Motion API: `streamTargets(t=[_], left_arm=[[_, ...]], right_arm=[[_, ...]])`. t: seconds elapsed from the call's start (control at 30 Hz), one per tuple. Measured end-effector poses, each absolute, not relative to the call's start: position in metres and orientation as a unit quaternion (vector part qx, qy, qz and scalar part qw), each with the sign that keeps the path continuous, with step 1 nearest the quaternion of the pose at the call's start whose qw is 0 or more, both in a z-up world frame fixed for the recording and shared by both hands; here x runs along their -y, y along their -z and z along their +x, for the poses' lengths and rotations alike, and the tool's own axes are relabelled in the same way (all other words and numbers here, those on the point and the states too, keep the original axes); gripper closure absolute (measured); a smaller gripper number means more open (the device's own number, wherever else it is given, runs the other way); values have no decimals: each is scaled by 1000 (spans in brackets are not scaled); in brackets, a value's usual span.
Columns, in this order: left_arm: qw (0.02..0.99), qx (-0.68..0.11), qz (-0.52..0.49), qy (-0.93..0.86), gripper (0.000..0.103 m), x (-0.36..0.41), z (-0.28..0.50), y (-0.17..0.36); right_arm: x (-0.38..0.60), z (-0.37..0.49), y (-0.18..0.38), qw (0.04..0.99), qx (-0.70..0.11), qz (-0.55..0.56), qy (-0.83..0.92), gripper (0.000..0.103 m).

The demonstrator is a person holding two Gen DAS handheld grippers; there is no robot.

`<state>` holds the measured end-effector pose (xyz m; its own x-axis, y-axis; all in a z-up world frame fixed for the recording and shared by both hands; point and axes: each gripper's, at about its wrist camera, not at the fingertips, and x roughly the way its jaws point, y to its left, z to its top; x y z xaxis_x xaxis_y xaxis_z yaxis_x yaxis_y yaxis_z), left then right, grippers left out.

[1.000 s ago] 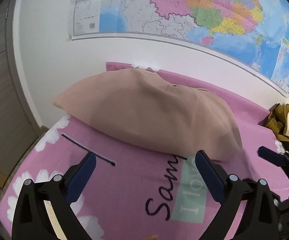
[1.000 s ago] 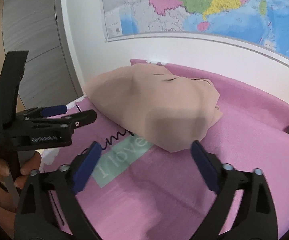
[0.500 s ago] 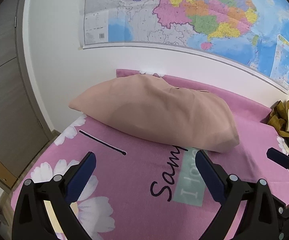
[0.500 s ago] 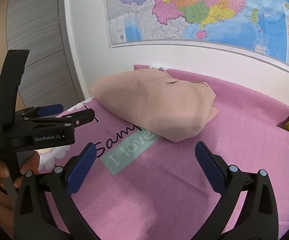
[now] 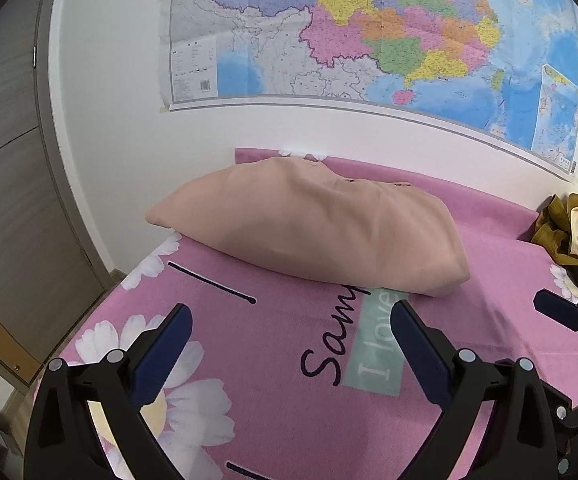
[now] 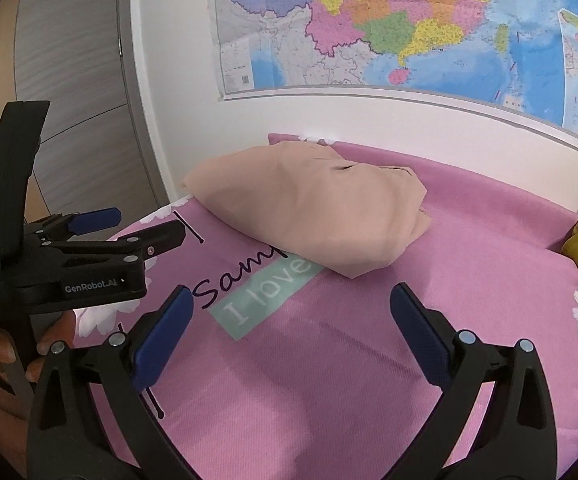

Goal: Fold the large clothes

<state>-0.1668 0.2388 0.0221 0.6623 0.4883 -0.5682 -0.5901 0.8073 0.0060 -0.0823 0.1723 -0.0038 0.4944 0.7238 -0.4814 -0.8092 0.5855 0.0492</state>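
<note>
While both tools hang above the near part of the bed, nothing is held in either. The left tool [image 5: 291,316] has its blue-padded fingers spread wide, with only the pink blanket [image 5: 281,380] showing between them. The right tool [image 6: 291,300] is spread just as wide over the same blanket, also holding nothing.

The folded beige garment [image 5: 321,232] lies farther back on the bed, close to the wall, well apart from both tools. It sits as a thick, rounded bundle, its near edge covering the end of the dark script word printed on the blanket and touching the top of the pale green "I love" panel [image 5: 377,344]. White daisies [image 5: 193,400] are printed along the blanket's left side.

From the right tool's camera the left tool appears again at the left edge, seen side-on with a hand [image 6: 5,356] gripping its handle.

A heap of mustard and cream clothes [image 5: 573,228] rests at the far right of the bed. A large coloured map [image 5: 389,36] hangs on the white wall above, and a grey wood-grain door [image 6: 73,80] stands to the left.
</note>
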Motion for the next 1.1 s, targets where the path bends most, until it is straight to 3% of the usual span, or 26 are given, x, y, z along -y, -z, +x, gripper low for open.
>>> streamTargets(t=[1.1], left_arm=[[909, -280, -72, -300, 7, -234, -170, -21]], right_arm=[[-166, -80, 4, 855, -242, -81, -451, 6]])
